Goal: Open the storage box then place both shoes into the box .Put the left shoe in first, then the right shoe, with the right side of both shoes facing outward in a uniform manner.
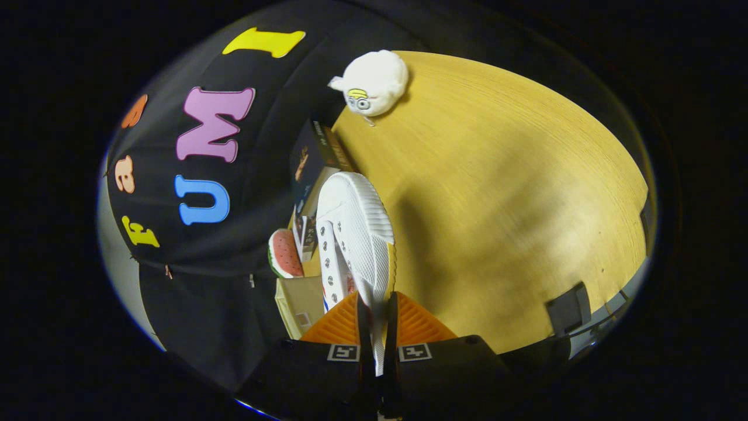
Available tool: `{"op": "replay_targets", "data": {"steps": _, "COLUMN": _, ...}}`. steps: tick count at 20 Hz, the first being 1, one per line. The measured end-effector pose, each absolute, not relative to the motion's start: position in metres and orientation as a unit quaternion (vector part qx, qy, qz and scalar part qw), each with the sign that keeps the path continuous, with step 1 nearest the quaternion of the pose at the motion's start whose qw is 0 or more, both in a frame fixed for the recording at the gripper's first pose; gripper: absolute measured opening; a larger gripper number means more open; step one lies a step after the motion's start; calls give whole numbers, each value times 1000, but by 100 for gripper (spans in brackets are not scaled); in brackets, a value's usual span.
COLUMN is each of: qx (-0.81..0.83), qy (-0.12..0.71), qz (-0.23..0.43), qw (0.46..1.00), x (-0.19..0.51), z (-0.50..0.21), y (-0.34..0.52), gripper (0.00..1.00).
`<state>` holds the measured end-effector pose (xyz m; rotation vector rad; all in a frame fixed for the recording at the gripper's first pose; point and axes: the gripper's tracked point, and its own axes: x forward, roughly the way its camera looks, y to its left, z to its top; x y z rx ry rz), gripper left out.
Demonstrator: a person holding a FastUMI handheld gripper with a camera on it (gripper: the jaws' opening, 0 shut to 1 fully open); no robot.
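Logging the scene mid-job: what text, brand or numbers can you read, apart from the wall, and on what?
Dark box beyond the shoe: print too blurred to read.
Card beside the shoe: too small to read.
Jaws, shut on the shoe: square markers, no words.

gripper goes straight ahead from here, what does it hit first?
The gripper is already shut on the white shoe. Beyond the toe, likely the dark book by the booth wall; depth is unclear.

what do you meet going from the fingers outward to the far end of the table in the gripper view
gripper shut on the white shoe → dark books → white plush toy
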<state>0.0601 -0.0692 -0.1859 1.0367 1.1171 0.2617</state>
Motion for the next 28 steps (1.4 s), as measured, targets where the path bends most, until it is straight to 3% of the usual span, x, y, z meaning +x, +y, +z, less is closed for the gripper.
{"op": "replay_targets", "data": {"steps": 8, "qx": 370, "qy": 479, "qz": 225, "qw": 764, "x": 74, "z": -84, "y": 105, "gripper": 9}}
{"op": "replay_targets", "data": {"steps": 14, "qx": 345, "qy": 511, "qz": 245, "qw": 748, "x": 53, "z": -104, "y": 218, "gripper": 9}}
{"op": "replay_targets", "data": {"steps": 19, "qx": 303, "qy": 545, "qz": 226, "qw": 748, "x": 32, "z": -145, "y": 250, "gripper": 9}}
{"op": "replay_targets", "data": {"steps": 20, "qx": 315, "qy": 545, "qz": 240, "qw": 739, "x": 27, "z": -142, "y": 262, "gripper": 15}}
{"op": "replay_targets", "data": {"steps": 21, "qx": 331, "qy": 537, "qz": 249, "qw": 735, "x": 25, "z": -129, "y": 265, "gripper": 38}}
{"op": "replay_targets", "data": {"steps": 23, "qx": 338, "qy": 514, "qz": 246, "qw": 749, "x": 38, "z": -121, "y": 264, "gripper": 100}}
{"op": "replay_targets", "data": {"steps": 28, "qx": 321, "qy": 435, "qz": 232, "qw": 809, "x": 66, "z": -65, "y": 230, "gripper": 98}}
